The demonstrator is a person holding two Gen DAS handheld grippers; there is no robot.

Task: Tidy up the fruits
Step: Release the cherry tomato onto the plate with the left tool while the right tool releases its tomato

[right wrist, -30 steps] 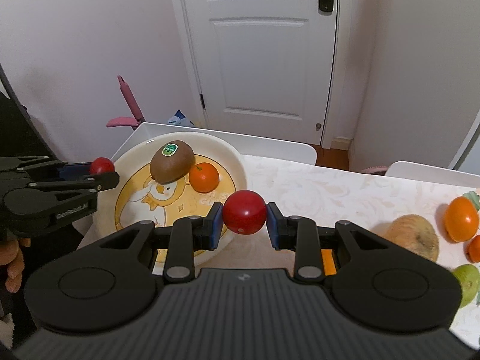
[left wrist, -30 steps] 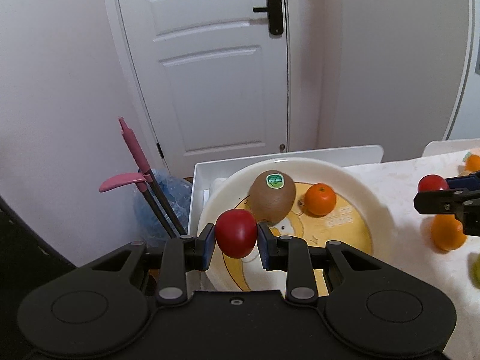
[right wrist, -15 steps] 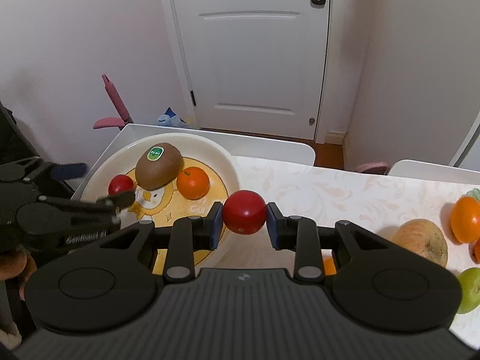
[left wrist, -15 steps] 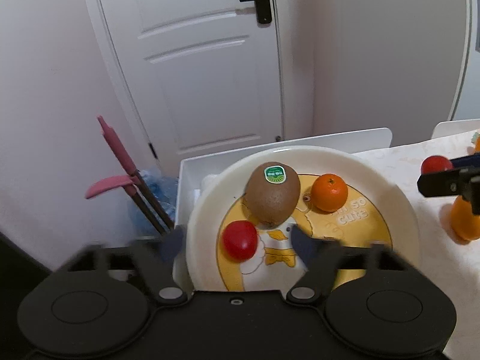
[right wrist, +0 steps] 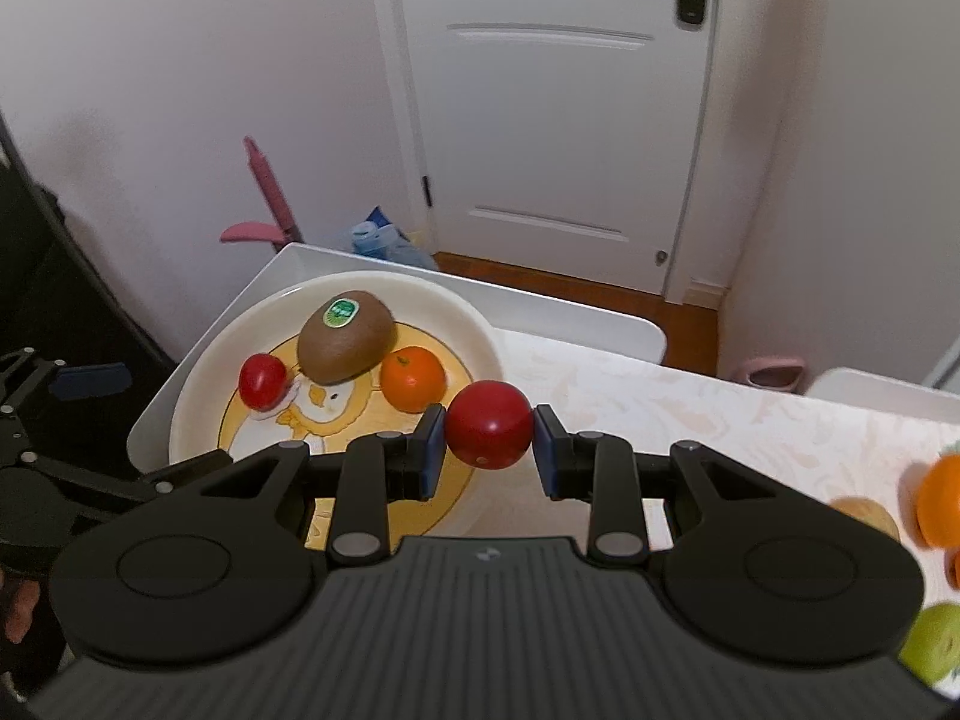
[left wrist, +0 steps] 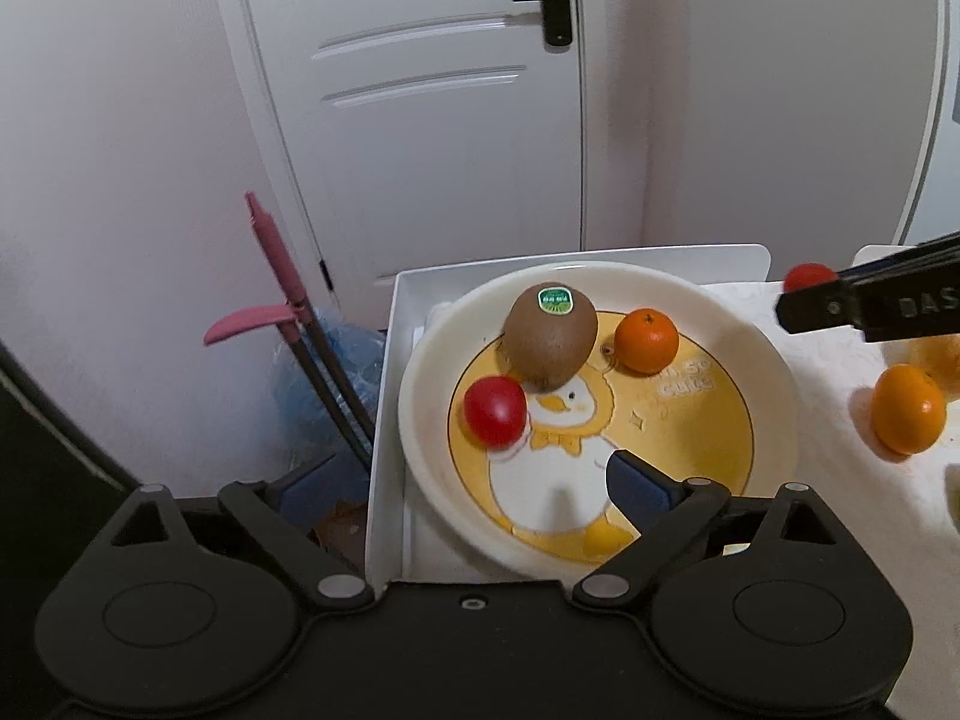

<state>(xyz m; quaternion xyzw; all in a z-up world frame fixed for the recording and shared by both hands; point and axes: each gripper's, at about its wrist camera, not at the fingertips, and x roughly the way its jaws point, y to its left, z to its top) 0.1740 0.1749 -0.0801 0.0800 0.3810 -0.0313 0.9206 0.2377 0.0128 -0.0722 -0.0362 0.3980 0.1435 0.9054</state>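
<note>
right view only: green fruit point(right wrist: 933, 639) on table point(right wrist: 720, 414) | kiwi point(left wrist: 551, 336) long axis tilted, sticker up | left gripper point(left wrist: 474, 483) fingers just opened wide, empty | right gripper point(right wrist: 489, 441) fingers clamp red tomato point(right wrist: 489, 425)

The left gripper point(left wrist: 474, 489) points downward at a slant, and its jaws have just been opening; they stand wide with nothing between them. The right gripper point(right wrist: 489, 441) also tilts downward, jaws clamped on a red fruit point(right wrist: 489, 425).
</note>
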